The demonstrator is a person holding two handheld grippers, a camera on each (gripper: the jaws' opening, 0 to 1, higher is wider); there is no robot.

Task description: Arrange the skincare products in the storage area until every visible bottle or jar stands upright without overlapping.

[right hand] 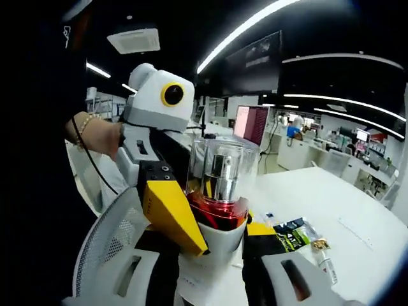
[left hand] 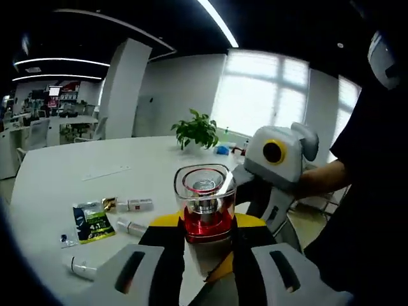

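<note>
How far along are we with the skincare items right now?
Nothing looks finished. In hand: the clear-capped red bottle is held upright above the table, with both the left gripper and the right gripper at it. Left: two white tubes and a small box lie flat beside a green sachet.

I see a bottle with a clear, shiny cap that looks like glass or hard plastic, a shiny silver metal part inside it, and a glossy red bottom. My grippers look like smooth plastic, matt white and black with bright yellow pads, and the left gripper and right gripper both look that way. The table is smooth, flat white, the green packet on it is shiny like foil, and the small tube looks like smooth white plastic.
</note>
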